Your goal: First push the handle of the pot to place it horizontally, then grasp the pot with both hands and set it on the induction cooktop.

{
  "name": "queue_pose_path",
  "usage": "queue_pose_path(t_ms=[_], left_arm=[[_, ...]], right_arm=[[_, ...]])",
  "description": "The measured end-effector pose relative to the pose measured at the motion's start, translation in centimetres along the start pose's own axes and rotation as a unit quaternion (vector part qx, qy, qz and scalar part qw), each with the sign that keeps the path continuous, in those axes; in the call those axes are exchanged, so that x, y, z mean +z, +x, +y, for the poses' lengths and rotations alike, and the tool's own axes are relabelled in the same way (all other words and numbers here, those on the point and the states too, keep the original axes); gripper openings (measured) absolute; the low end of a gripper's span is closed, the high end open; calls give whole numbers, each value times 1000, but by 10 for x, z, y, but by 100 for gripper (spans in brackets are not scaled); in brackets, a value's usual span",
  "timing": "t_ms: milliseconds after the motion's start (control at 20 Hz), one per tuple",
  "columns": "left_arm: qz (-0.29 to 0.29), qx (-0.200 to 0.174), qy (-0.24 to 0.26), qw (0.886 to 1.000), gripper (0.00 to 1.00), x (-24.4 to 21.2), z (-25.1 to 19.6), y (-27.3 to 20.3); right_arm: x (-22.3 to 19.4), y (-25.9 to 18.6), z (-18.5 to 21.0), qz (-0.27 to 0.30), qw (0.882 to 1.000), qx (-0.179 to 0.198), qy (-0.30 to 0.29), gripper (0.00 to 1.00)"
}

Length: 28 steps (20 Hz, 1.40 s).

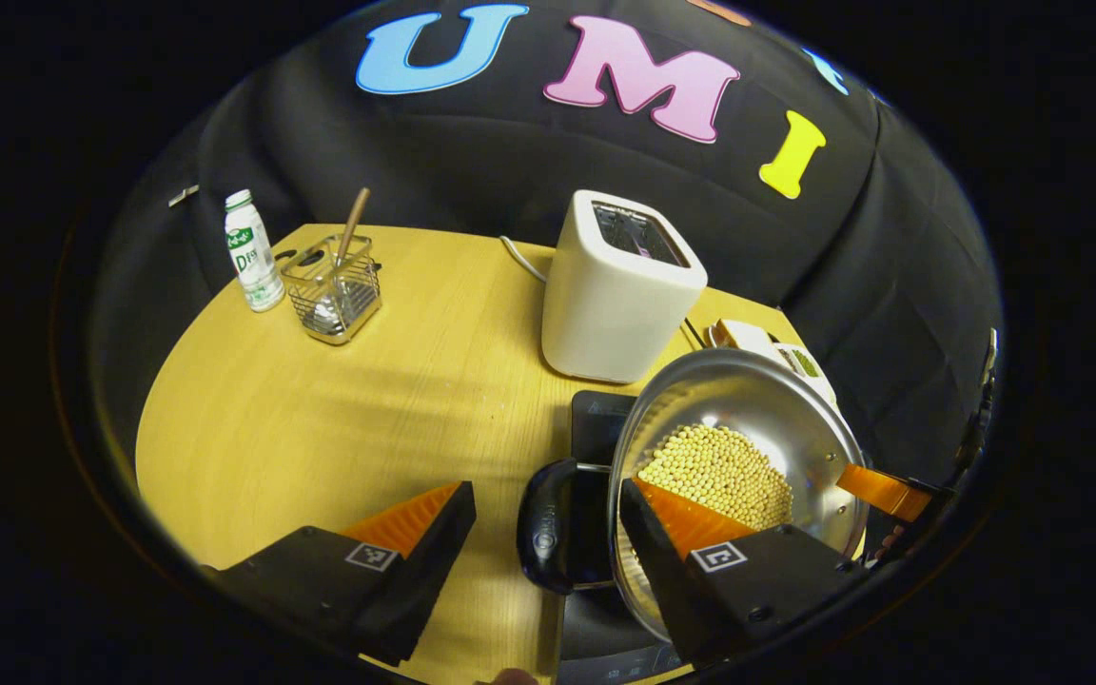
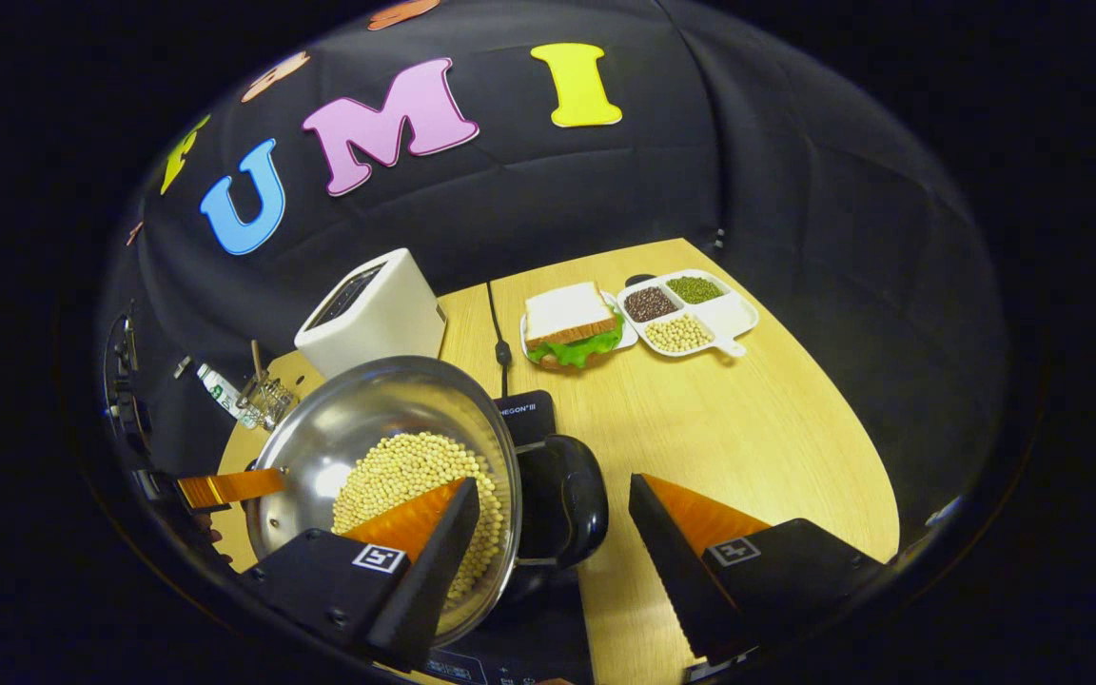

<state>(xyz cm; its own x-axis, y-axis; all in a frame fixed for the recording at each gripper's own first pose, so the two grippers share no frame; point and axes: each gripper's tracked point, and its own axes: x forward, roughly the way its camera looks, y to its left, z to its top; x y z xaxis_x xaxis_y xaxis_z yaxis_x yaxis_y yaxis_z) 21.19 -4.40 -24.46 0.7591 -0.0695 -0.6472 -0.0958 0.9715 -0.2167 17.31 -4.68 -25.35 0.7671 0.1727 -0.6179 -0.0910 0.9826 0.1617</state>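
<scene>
A steel pot [image 1: 757, 400] holding soybeans [image 1: 719, 471] rests on the black induction cooktop [image 1: 600, 423] at the table's right side. Its black side handle [image 1: 548, 528] lies between the spread fingers of my left gripper [image 1: 543, 487], which is open; one finger reaches over the rim. In the right gripper view the pot [image 2: 367, 419] is at the left on the cooktop [image 2: 529, 414]. Its other black handle [image 2: 562, 499] sits between the fingers of my open right gripper [image 2: 556, 483]. Each view shows the other gripper's finger [image 1: 881, 490] [image 2: 225, 487] at the pot's far rim.
A white toaster [image 1: 619, 285] stands just behind the cooktop. At the table's back left stand a small bottle [image 1: 251, 252] and a wire basket [image 1: 334, 290] holding a wooden utensil. A sandwich plate [image 2: 572, 328] and a divided dish of beans [image 2: 691, 314] sit at the far edge.
</scene>
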Motion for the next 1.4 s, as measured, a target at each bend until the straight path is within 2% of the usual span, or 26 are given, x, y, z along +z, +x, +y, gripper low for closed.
queue_pose_path(t_ms=[200,350,500,600,800,1000,1250,1400], left_arm=[[-45,-3,9,999,95,25,4,-49],[-91,-4,27,995,95,42,5,-91],[-144,2,23,989,96,59,9,-143],[-172,-8,21,985,95,65,3,-178],[-238,13,48,970,95,71,11,-239],[-281,27,56,958,95,57,15,-279],[-344,58,39,936,95,35,31,-323],[-361,58,32,930,95,15,30,-332]], right_arm=[[23,-47,7,-49,999,-19,-14,99],[44,-91,21,-86,996,-15,-30,99],[70,-137,26,-148,987,-24,-57,99],[79,-164,33,-179,981,-26,-70,98],[90,-219,52,-235,969,-20,-79,99],[82,-259,67,-272,960,-3,-65,98],[66,-295,62,-308,948,-11,-75,98],[49,-308,58,-321,944,-10,-78,99]])
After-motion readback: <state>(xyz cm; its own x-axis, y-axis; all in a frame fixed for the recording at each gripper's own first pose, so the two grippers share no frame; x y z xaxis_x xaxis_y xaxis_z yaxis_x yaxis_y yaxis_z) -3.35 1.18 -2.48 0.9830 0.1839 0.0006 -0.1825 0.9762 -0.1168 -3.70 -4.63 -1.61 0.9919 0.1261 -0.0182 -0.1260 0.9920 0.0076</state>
